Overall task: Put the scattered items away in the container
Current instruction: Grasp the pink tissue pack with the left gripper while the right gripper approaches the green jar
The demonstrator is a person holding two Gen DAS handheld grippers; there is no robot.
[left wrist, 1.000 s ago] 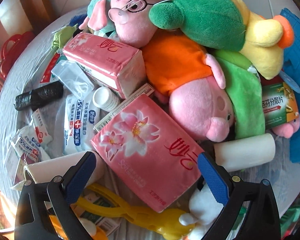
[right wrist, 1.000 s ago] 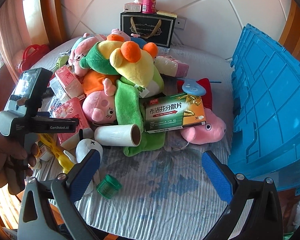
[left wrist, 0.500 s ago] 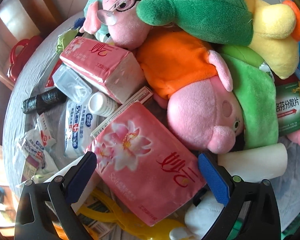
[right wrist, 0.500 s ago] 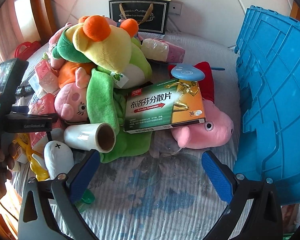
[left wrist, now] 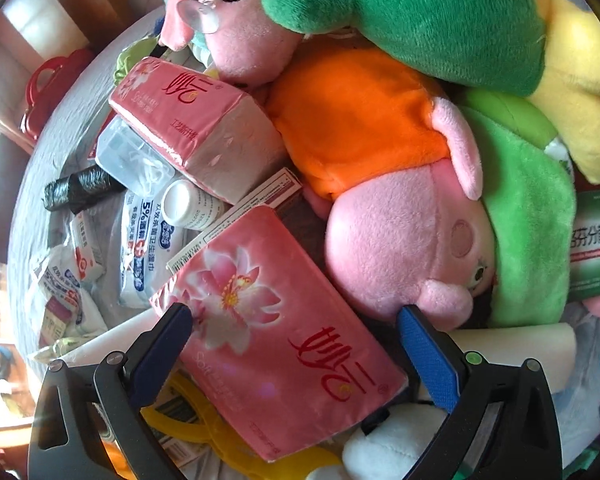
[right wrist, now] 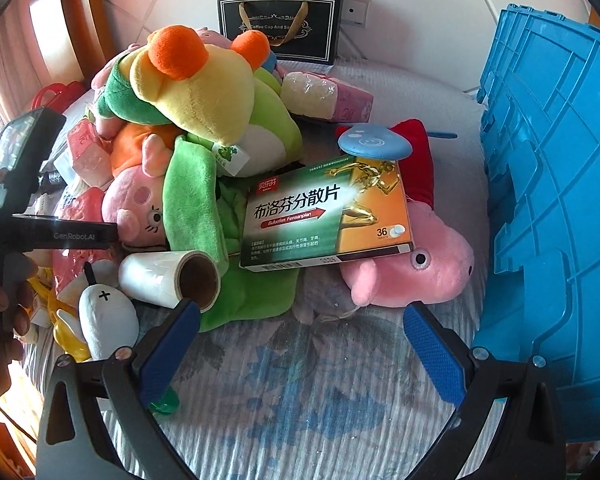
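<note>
My left gripper (left wrist: 296, 328) is open, its fingers straddling a pink tissue pack (left wrist: 276, 328) that lies in the pile; the pads do not touch it. A second pink tissue pack (left wrist: 192, 124) lies behind it, beside a pink pig plush in orange (left wrist: 380, 184). My right gripper (right wrist: 300, 324) is open and empty above the cloth, facing a green medicine box (right wrist: 328, 216) that rests on a pink pig plush (right wrist: 412, 276). A white film roll (right wrist: 168, 280) lies left of it. The blue container (right wrist: 556, 200) stands at the right.
A yellow and green plush (right wrist: 204, 92) tops the pile. A black gift bag (right wrist: 280, 24) stands at the back wall. A white pill bottle (left wrist: 188, 206), wipe packets (left wrist: 144, 256), a black roll (left wrist: 80, 188) and a yellow tong (left wrist: 204, 428) lie at the left. A green cap (right wrist: 164, 404) lies near my right gripper.
My left gripper has moved forward and down over the near tissue pack. My right gripper has moved forward toward the medicine box.
</note>
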